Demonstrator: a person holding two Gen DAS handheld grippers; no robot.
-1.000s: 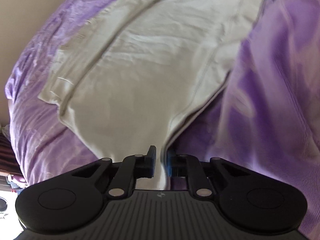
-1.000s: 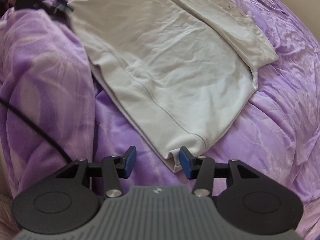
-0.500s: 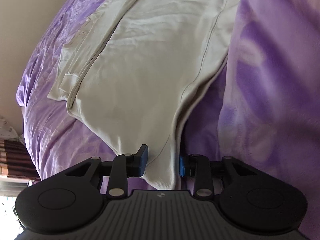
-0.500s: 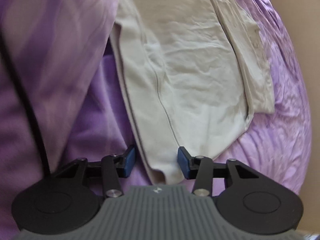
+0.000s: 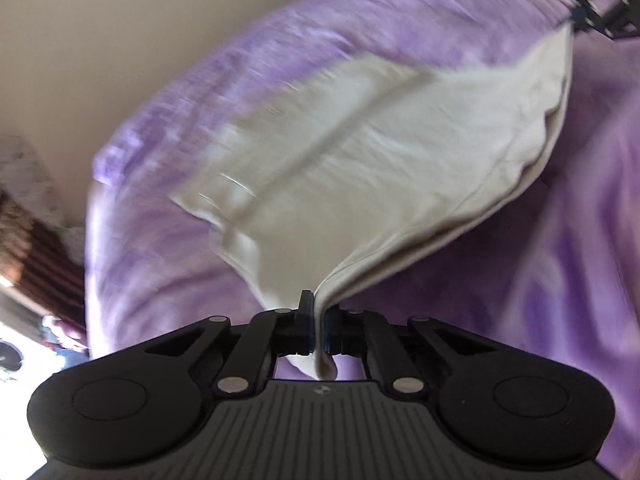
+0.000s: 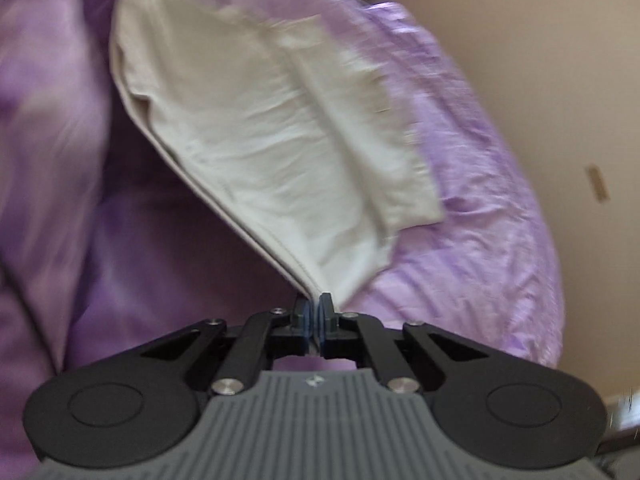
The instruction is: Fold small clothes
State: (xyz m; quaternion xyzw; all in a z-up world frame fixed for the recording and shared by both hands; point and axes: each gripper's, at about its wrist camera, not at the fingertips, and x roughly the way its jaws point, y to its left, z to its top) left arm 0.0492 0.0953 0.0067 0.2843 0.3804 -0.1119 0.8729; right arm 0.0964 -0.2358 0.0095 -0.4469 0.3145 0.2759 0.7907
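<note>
A cream-white shirt (image 5: 360,168) lies partly folded on a purple bedspread (image 5: 200,92). My left gripper (image 5: 318,328) is shut on one hem corner of the shirt and lifts it off the bed. My right gripper (image 6: 314,320) is shut on the other hem corner of the same shirt (image 6: 272,136). The hem edge hangs taut between the two grippers. The right gripper also shows in the left wrist view (image 5: 580,16) at the top right, pinching the far corner. Both views are blurred by motion.
A raised fold of purple blanket (image 5: 580,240) lies beside the shirt, and it shows at the left of the right wrist view (image 6: 52,152). A beige wall (image 6: 552,80) stands beyond the bed. Striped clutter (image 5: 36,248) sits off the bed's edge at left.
Both grippers have shut on the shirt's hem corners, having been open around them. They have lifted the hem off the bed and the views have swung.
</note>
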